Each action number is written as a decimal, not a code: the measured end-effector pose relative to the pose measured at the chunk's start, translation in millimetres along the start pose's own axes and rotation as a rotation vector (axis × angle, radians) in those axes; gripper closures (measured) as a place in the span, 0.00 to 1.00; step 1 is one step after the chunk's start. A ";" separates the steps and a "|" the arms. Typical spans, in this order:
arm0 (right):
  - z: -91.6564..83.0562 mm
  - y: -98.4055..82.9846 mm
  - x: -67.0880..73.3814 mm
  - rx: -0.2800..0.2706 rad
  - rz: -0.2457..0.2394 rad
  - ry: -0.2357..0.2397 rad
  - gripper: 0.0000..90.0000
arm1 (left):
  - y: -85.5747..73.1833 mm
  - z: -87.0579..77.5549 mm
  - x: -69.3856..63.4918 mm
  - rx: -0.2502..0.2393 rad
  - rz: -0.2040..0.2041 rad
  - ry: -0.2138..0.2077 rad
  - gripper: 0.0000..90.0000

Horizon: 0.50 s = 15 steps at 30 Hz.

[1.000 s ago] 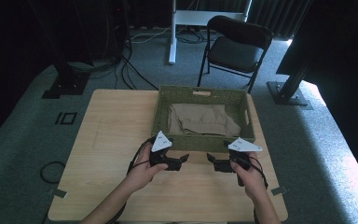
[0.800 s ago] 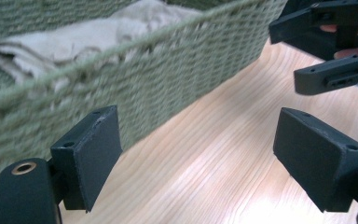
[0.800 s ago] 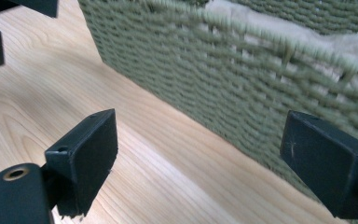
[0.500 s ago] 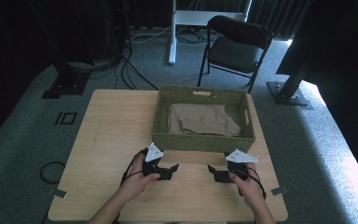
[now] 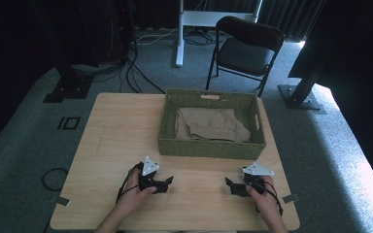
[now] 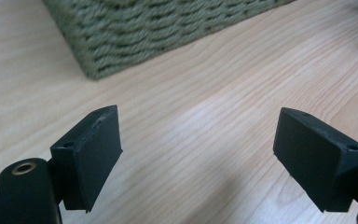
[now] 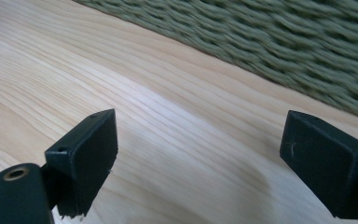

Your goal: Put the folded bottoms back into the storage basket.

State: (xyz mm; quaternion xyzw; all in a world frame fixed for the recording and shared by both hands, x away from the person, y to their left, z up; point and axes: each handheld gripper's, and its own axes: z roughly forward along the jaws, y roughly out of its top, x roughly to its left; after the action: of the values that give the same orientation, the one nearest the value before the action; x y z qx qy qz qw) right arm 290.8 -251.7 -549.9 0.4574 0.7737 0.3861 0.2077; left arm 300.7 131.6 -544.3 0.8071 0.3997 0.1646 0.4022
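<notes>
Right now, folded beige cloth garment [image 5: 212, 125] is lying inside the green woven rectangular basket [image 5: 209, 147] at the far middle of the light wooden surface [image 5: 111, 131], long axis running left-right, parallel to the basket's long walls. Left tongs [image 5: 164, 183] and right tongs [image 5: 232, 187] are sitting low on the surface near the basket's front wall, both wide open, gripping nothing. Likely step: resting, no grasp started. Next move needs both lifting over the rim.
</notes>
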 end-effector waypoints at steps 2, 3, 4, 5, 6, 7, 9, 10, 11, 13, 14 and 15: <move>-3.0 -2.6 -2.6 0.006 -0.001 -0.020 0.12 | -3.3 0.3 2.0 0.012 -0.006 0.005 0.18; -4.4 -3.9 -3.8 0.008 0.004 -0.026 0.12 | -4.8 0.2 3.0 0.018 -0.010 0.010 0.18; -5.7 -5.3 -5.1 0.006 0.009 -0.031 0.12 | -6.0 0.0 3.8 0.022 -0.009 0.017 0.18; -7.0 -6.7 -6.1 0.007 0.018 -0.036 0.12 | -7.1 -0.3 5.0 0.023 -0.011 0.024 0.18; -8.1 -8.4 -7.3 0.013 0.025 -0.046 0.12 | -8.1 -1.1 5.8 0.027 -0.018 0.034 0.18; -8.9 -10.3 -8.5 0.019 0.024 -0.059 0.12 | -8.7 -1.9 6.2 0.026 -0.019 0.045 0.18; -10.4 -14.0 -11.2 0.031 0.035 -0.078 0.12 | -9.5 -3.6 7.4 0.034 -0.010 0.057 0.18; -11.2 -15.7 -12.7 0.033 0.040 -0.084 0.12 | -10.1 -4.5 8.7 0.037 -0.015 0.063 0.18; -12.0 -17.2 -14.3 0.036 0.045 -0.093 0.12 | -10.6 -5.6 9.9 0.038 -0.017 0.067 0.18; -13.5 -19.4 -17.2 0.050 0.057 -0.115 0.13 | -11.2 -7.9 12.3 0.033 -0.024 0.086 0.18; -14.1 -20.2 -18.7 0.053 0.064 -0.129 0.15 | -11.7 -8.9 13.4 0.037 -0.026 0.103 0.18; -14.7 -20.6 -19.8 0.052 0.071 -0.146 0.14 | -12.4 -9.7 14.3 0.038 -0.037 0.120 0.18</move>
State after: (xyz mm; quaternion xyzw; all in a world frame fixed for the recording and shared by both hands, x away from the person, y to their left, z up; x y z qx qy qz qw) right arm 279.4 -280.8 -557.7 0.5166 0.7497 0.3384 0.2376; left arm 297.6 152.2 -548.8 0.7958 0.4410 0.1977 0.3650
